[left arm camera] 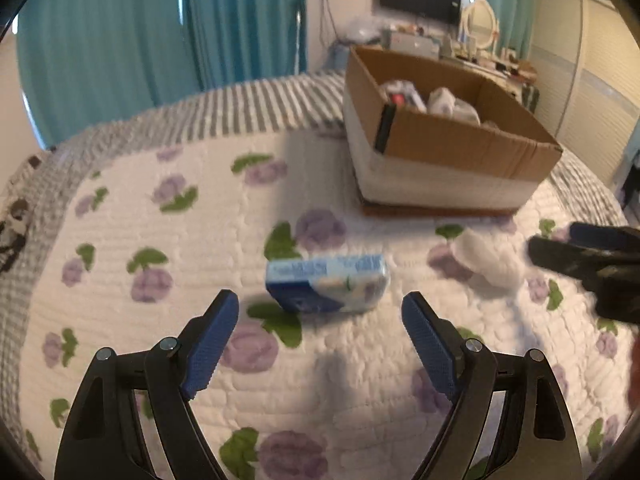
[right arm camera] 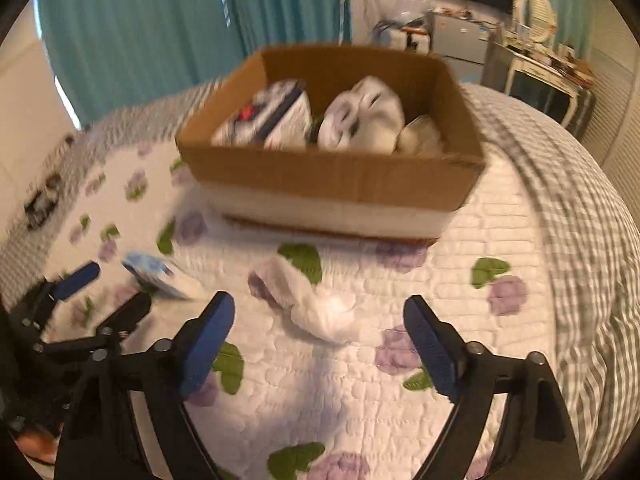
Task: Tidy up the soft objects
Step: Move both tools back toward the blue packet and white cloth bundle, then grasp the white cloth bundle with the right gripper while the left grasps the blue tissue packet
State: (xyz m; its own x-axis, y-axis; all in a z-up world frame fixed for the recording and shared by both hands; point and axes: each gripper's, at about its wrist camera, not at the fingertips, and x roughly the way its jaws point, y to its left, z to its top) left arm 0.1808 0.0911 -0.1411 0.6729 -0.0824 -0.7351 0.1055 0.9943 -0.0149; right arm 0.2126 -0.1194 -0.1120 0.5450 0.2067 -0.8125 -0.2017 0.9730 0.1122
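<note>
Left claw (left arm camera: 320, 300) spread wide before blue tissue pack (left arm camera: 327, 285), right claw (right arm camera: 319, 307) gaping over white, possibly sock-like cloth (right arm camera: 310, 302), filled cardboard box (right arm camera: 332, 176) beyond on bed (right arm camera: 500, 232)

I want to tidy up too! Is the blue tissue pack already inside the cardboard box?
No, the blue tissue pack lies on the flowered quilt, in front of the cardboard box.

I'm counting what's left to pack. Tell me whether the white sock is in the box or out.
Out. The white sock lies crumpled on the quilt, in front of the cardboard box, apart from it.
</note>
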